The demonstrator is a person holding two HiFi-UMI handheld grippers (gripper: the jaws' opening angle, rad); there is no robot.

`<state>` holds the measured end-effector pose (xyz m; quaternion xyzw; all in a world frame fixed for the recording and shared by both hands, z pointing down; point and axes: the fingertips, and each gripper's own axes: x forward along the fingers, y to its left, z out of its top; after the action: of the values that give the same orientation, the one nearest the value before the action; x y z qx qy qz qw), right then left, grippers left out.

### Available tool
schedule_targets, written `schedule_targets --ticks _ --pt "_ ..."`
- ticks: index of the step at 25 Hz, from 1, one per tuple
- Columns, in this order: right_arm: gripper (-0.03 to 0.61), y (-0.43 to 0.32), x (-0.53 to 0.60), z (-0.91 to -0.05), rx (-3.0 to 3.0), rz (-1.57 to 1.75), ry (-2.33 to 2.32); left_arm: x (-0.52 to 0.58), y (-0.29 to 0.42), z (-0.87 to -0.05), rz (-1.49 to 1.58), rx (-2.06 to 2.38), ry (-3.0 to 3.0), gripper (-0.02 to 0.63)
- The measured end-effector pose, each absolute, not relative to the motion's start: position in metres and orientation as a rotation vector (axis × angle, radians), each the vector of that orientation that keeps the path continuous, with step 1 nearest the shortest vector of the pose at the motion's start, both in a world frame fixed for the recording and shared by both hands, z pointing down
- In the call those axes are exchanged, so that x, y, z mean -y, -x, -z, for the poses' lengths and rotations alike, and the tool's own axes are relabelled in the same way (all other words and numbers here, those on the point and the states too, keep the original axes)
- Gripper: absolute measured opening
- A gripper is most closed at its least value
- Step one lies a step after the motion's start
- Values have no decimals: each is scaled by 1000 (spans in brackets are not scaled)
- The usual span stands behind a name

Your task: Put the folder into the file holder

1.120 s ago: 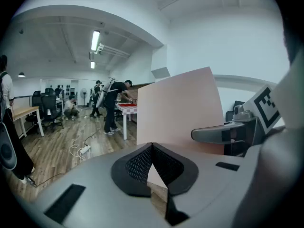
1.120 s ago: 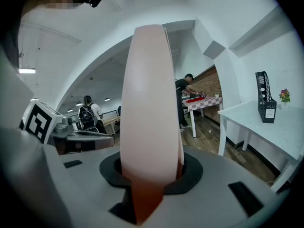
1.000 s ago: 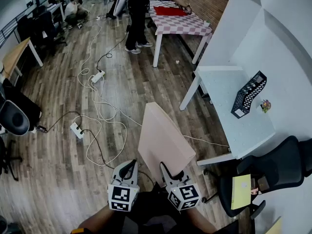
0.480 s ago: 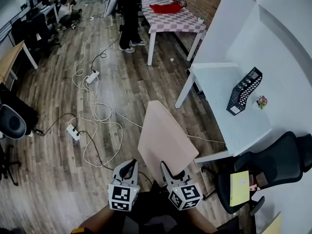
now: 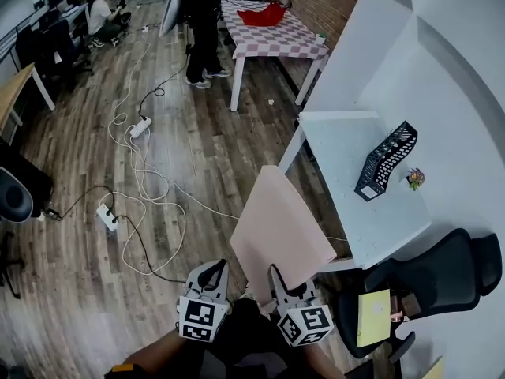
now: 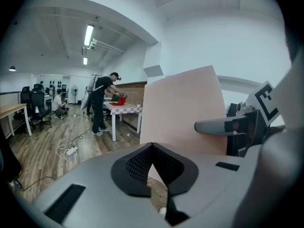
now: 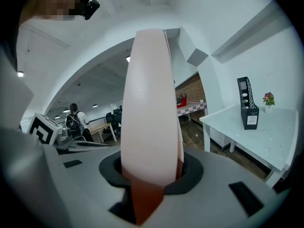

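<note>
A large pink folder (image 5: 280,227) stands upright over the wooden floor, its lower edge between the jaws of my right gripper (image 5: 278,275). The right gripper view shows the folder (image 7: 149,103) edge-on, pinched in the right gripper (image 7: 152,172); the jaws are opening slightly with it still between them. My left gripper (image 5: 213,272) hangs beside it, shut and empty; in its own view the left gripper (image 6: 152,148) has the folder (image 6: 183,108) just to its right. The black mesh file holder (image 5: 385,161) stands on the white table (image 5: 339,144), ahead to the right, also the file holder (image 7: 248,103).
A small potted flower (image 5: 414,178) sits by the holder. A black office chair (image 5: 442,271) with a yellow sheet (image 5: 373,317) is right of me. Cables and a power strip (image 5: 106,215) lie on the floor at left. A person (image 5: 201,14) stands at a checkered table (image 5: 272,34).
The white table and file holder have come closer and shifted left in the head view. The folder, still in the right gripper, has moved right toward the table's corner.
</note>
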<state>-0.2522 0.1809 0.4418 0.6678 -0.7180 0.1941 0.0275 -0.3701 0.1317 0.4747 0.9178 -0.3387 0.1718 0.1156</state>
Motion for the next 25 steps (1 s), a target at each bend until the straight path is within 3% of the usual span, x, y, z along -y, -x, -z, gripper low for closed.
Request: schedule_targets --ticks 15,25 --pt "137 91 -155 -437 2240 -600 -2199 -93 197 -459 -574 906 -2796 9" --pt "137 26 -156 -423 2240 -570 -2311 -80 142 -442 -593 906 -2855 8"
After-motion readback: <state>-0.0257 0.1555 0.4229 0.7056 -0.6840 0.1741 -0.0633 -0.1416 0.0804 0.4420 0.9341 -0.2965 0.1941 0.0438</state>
